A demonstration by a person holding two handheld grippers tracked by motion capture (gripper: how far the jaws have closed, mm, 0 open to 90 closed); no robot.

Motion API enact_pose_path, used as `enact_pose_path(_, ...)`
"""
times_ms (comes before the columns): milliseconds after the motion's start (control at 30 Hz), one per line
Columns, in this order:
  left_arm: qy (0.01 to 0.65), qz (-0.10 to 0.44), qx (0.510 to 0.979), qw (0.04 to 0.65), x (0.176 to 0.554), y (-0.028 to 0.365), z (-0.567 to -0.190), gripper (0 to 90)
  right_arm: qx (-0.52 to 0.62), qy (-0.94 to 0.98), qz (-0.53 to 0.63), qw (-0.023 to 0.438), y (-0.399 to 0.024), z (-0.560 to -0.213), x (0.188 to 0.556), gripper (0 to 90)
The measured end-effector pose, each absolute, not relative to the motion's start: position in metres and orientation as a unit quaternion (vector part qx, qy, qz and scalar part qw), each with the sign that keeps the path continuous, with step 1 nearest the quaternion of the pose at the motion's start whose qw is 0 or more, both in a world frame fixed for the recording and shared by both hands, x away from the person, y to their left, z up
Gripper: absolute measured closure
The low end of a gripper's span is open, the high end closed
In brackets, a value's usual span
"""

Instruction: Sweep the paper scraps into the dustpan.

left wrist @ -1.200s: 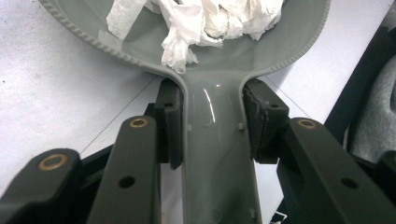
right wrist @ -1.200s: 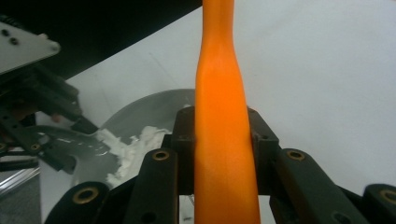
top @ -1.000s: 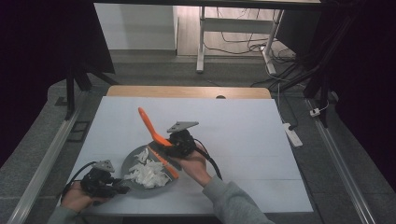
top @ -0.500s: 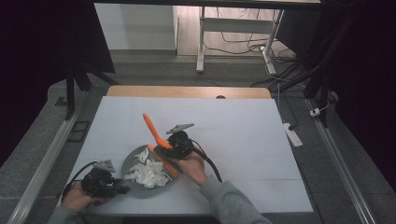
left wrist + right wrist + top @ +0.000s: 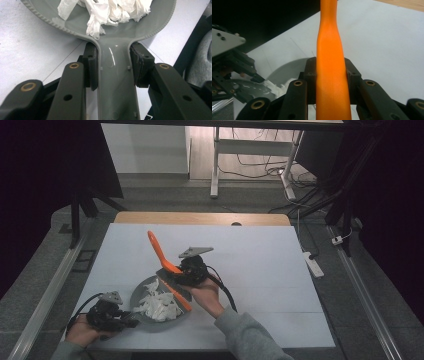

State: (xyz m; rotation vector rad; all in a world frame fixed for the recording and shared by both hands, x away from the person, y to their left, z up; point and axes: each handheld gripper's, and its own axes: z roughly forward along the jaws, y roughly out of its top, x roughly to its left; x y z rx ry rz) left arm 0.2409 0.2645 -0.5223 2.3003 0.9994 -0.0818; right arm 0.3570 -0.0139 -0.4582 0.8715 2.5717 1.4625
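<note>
A grey dustpan [image 5: 141,293] lies on the white table near its front left, with several white paper scraps [image 5: 158,306] piled in it. My left gripper [image 5: 126,320] is shut on the pan's handle [image 5: 115,82], one pad on each side of it; the paper scraps [image 5: 107,10] lie just beyond. My right gripper [image 5: 172,272] is above the pan's far right rim. It is shut on an orange brush handle [image 5: 156,249] that tilts up and away to the left, and the brush's orange-edged head [image 5: 179,296] reaches down over the pan. The orange handle [image 5: 332,75] runs straight up between the right jaws.
The white table top [image 5: 260,270] spreads wide to the right and behind the pan, ending in a wooden far edge [image 5: 200,218]. A white power strip [image 5: 311,262] lies off the table's right side. Metal rails run along both sides.
The right hand and the orange brush dipped slightly toward the pan, then came back up. The left gripper and the pan stayed where they were.
</note>
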Motion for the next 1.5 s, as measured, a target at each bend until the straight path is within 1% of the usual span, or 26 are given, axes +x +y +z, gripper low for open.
enact_pose_path(233, 0.383, -0.024, 0.867, 0.318, 0.241, 0.265, -0.522, 61.7, 0.298, 0.826, 0.477, 0.034, -0.036, -0.46, 0.36, 69.7)
enact_pose_path(567, 0.4, 0.0, 0.851, 0.34, 0.241, 0.268, -0.517, 61.8, 0.303, 0.813, 0.495, 0.048, -0.067, -0.449, 0.363, 69.6)
enact_pose_path(1033, 0.434, 0.028, 0.826, 0.36, 0.241, 0.262, -0.507, 61.7, 0.293, 0.802, 0.517, 0.064, -0.114, -0.445, 0.355, 69.7)
enact_pose_path(1267, 0.457, 0.041, 0.805, 0.375, 0.241, 0.264, -0.504, 61.7, 0.298, 0.798, 0.519, 0.07, -0.141, -0.446, 0.35, 69.7)
enact_pose_path(1500, 0.473, 0.047, 0.791, 0.385, 0.241, 0.265, -0.503, 61.7, 0.307, 0.795, 0.517, 0.075, -0.16, -0.448, 0.349, 69.7)
